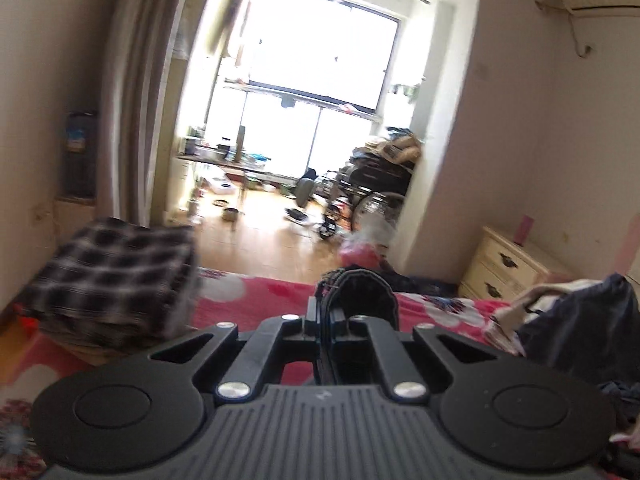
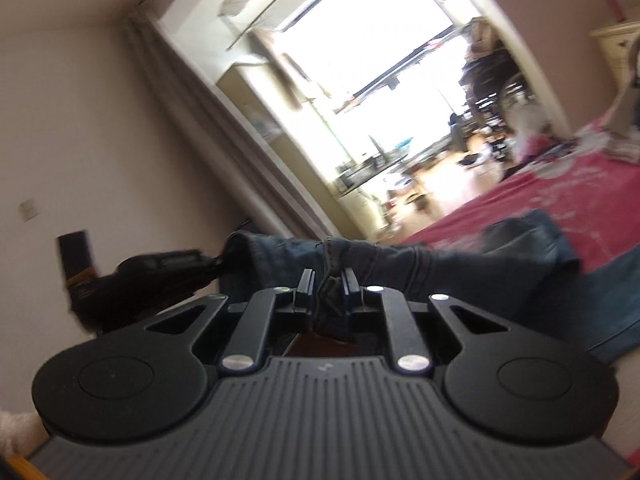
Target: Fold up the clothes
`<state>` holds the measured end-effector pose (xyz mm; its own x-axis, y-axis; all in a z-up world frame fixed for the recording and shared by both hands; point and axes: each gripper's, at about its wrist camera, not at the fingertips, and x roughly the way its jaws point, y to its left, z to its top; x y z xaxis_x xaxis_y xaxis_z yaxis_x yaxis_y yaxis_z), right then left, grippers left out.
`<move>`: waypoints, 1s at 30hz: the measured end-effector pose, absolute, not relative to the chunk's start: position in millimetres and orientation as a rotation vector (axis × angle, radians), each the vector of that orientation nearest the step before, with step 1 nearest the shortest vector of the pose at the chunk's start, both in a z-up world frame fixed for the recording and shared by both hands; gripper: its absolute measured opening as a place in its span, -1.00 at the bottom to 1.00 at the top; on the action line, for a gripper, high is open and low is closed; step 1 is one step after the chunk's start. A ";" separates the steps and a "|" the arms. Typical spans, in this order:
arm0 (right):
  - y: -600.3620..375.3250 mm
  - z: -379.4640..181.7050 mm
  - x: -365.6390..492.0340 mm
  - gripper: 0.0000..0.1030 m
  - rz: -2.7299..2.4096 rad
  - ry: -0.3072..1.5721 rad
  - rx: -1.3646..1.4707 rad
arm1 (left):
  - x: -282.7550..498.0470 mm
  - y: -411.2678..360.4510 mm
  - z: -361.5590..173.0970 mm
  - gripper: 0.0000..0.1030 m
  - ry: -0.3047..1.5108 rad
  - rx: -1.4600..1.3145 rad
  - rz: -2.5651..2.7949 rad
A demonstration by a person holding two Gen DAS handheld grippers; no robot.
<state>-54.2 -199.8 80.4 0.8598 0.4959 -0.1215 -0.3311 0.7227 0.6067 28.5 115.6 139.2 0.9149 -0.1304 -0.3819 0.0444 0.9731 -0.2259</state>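
Two tools: right tool point(image 2: 327, 280) pinching jeans point(image 2: 400, 264); left tool point(image 1: 354, 292) closed on dark cloth point(image 1: 362, 292).

Folded stack point(image 1: 116, 280) left on bed point(image 1: 256, 300), nightstand point(image 1: 508, 268) right

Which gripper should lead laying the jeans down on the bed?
Probably right: the right gripper is shut on the jeans, which trail onto the red bedspread. The left gripper looks shut, contents unclear.

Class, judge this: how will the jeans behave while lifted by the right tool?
The jeans will probably sag, since they already drape limply either side of the right tool. Likely heavyish: the denim looks thick. The bunched pinch seems secure, though blur limits certainty.
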 end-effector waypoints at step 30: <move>97.7 89.6 -32.5 -0.83 1.225 0.581 0.359 | 9.3 375.2 102.4 -0.89 0.526 -0.047 0.366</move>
<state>-32.5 97.7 89.6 0.2219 0.9493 -0.2225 -0.7730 0.3103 0.5533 9.3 375.2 102.4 0.8018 0.3292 -0.4987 -0.3530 0.9343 0.0493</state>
